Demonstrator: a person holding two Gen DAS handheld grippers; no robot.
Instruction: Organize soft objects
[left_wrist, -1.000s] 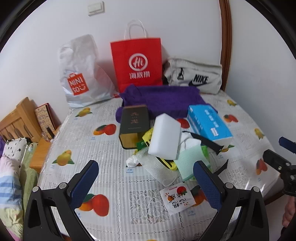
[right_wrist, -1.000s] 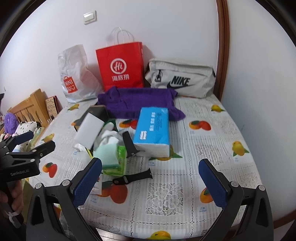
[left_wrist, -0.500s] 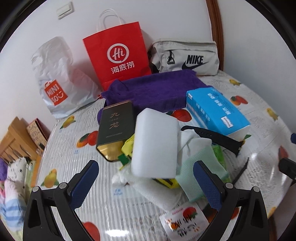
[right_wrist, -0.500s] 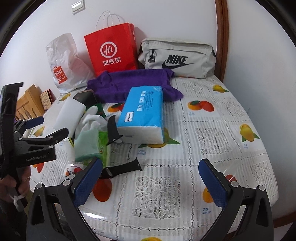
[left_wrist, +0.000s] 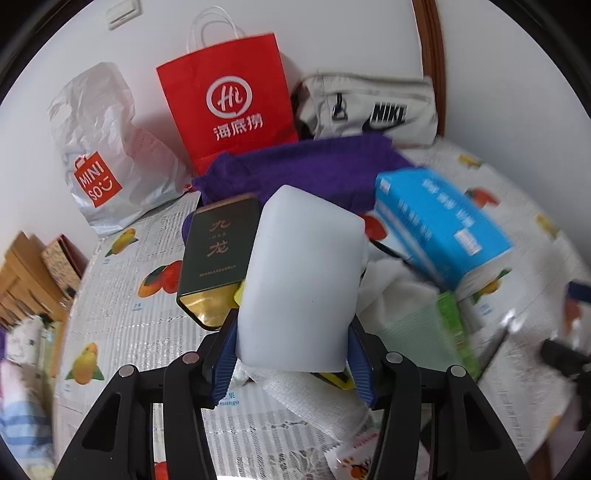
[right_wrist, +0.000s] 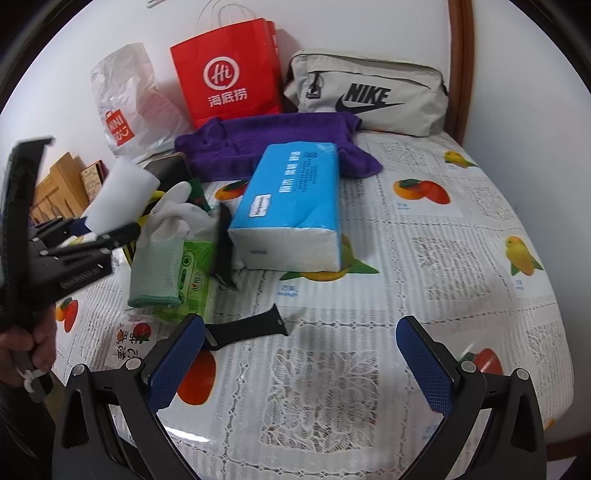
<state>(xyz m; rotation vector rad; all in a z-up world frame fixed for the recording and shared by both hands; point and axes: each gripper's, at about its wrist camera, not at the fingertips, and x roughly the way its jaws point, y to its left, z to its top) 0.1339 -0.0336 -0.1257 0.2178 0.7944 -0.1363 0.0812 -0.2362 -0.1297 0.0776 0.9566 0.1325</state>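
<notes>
At the bottom centre of the left view, your left gripper (left_wrist: 291, 354) has just been closing, and its blue pads now press both sides of the white sponge (left_wrist: 303, 280), which fills the middle of the frame atop the clutter. At the bottom of the right view, your right gripper (right_wrist: 299, 362) gapes wide and empty over bare tablecloth (right_wrist: 461, 258). You appear to be taking the sponge. Next, lift it straight off the pile; behind lie the tissue pack (right_wrist: 291, 206) and purple towel (right_wrist: 273, 144).
</notes>
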